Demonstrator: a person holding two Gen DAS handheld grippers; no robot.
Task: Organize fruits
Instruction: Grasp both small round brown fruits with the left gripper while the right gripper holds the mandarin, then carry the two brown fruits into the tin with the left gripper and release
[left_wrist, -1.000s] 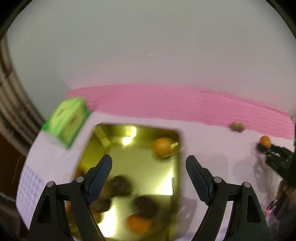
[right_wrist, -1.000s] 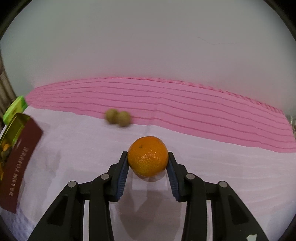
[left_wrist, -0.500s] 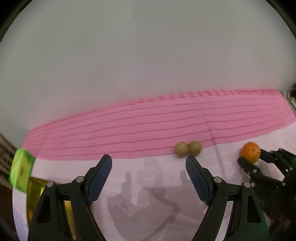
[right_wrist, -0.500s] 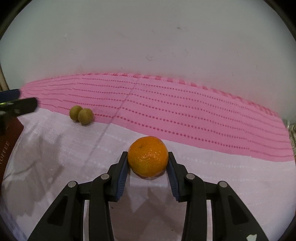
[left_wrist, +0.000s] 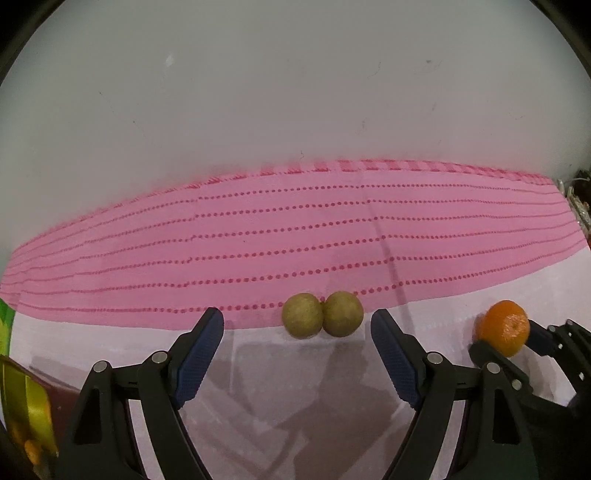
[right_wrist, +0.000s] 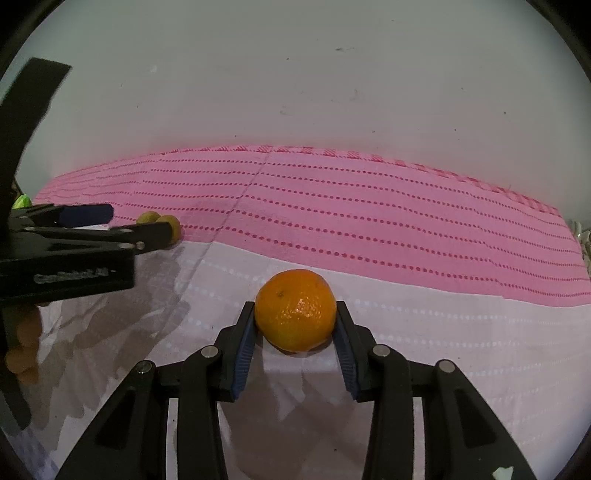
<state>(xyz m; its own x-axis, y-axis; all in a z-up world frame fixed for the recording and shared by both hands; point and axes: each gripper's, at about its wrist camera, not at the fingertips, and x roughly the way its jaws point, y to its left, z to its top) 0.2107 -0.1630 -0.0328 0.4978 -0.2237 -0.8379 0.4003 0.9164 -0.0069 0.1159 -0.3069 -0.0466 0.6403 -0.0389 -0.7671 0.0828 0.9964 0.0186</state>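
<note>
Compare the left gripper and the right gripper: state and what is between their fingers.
The left gripper is open and holds nothing; the right gripper is shut on the orange. The left gripper faces the two brown-green fruits lying ahead of it; the right has its fruit clamped. Both have black arms and blue pads.

Both views are evenly bright and mostly sharp. Soft grey shadows spread over the bench (left_wrist: 258, 369) beneath and behind the left tongs (left_wrist: 297, 328). Fisheye bending curves the striped cloth (right_wrist: 369, 221); dark vignette rims every corner. The orange (right_wrist: 295, 310) carries small glare.
</note>
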